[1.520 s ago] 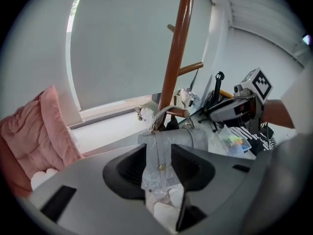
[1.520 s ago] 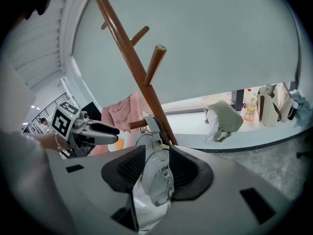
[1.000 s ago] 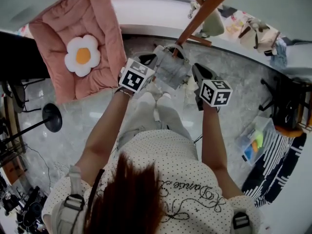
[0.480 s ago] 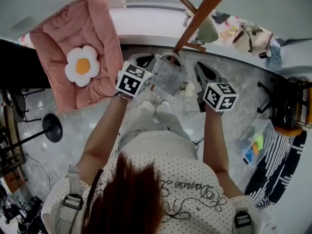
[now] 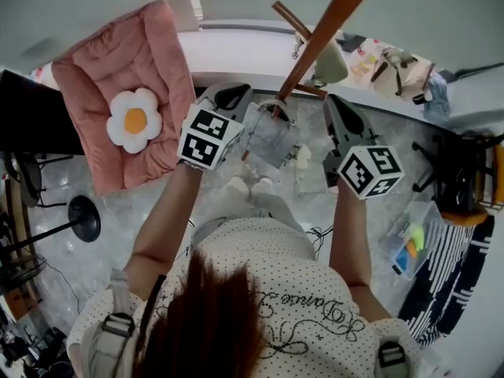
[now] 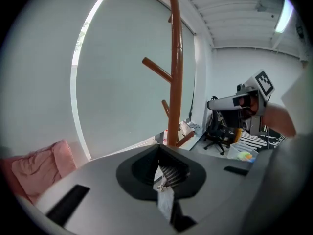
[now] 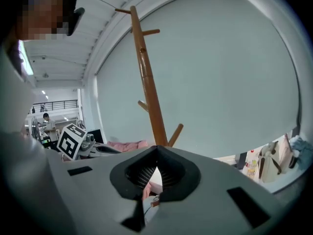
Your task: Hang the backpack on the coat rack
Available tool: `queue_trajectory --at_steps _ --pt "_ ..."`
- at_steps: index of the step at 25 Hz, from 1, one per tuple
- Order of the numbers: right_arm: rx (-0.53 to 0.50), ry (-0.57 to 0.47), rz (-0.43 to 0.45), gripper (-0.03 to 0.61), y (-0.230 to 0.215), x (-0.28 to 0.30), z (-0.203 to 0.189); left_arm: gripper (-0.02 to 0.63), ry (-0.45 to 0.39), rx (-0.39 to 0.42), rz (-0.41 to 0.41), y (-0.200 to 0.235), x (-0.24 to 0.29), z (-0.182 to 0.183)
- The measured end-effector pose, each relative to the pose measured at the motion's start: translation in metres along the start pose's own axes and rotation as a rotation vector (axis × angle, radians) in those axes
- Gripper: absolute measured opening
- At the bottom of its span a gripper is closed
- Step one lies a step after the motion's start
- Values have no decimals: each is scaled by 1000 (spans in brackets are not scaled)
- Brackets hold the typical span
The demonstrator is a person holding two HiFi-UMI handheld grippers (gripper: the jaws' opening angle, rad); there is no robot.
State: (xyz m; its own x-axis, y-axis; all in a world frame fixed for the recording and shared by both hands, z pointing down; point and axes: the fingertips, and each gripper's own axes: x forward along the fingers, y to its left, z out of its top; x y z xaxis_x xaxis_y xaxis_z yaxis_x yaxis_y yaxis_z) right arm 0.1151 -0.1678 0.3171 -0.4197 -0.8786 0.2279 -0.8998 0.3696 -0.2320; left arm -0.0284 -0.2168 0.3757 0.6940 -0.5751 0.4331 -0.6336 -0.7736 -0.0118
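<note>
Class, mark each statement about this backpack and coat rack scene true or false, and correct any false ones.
1. The left gripper is shut on a strip of the backpack. True.
2. The backpack already hangs on the coat rack. False: it is held up beside the pole, on no peg.
3. A white flower with a yellow centre sits on the pink cushion. True.
4. The coat rack is white. False: it is brown.

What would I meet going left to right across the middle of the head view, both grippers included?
pink cushion → left gripper → backpack → right gripper → plastic bin. The coat rack pole crosses above the backpack, so it is left out.
</note>
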Motion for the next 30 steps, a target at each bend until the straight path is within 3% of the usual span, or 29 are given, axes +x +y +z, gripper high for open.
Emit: queue_trajectory --at_steps 8,17,23,30 --pt "-183 -171 -61 11 19 -24 63 3 -160 40 54 4 -33 61" --pt "-210 -238 -50 11 35 -34 87 3 -283 68 78 4 -66 100" --pt "-236 -281 -82 11 36 -39 94 3 -318 72 100 7 -74 111" --pt "-228 -277 -101 11 32 -41 88 3 -286 81 134 10 -69 103"
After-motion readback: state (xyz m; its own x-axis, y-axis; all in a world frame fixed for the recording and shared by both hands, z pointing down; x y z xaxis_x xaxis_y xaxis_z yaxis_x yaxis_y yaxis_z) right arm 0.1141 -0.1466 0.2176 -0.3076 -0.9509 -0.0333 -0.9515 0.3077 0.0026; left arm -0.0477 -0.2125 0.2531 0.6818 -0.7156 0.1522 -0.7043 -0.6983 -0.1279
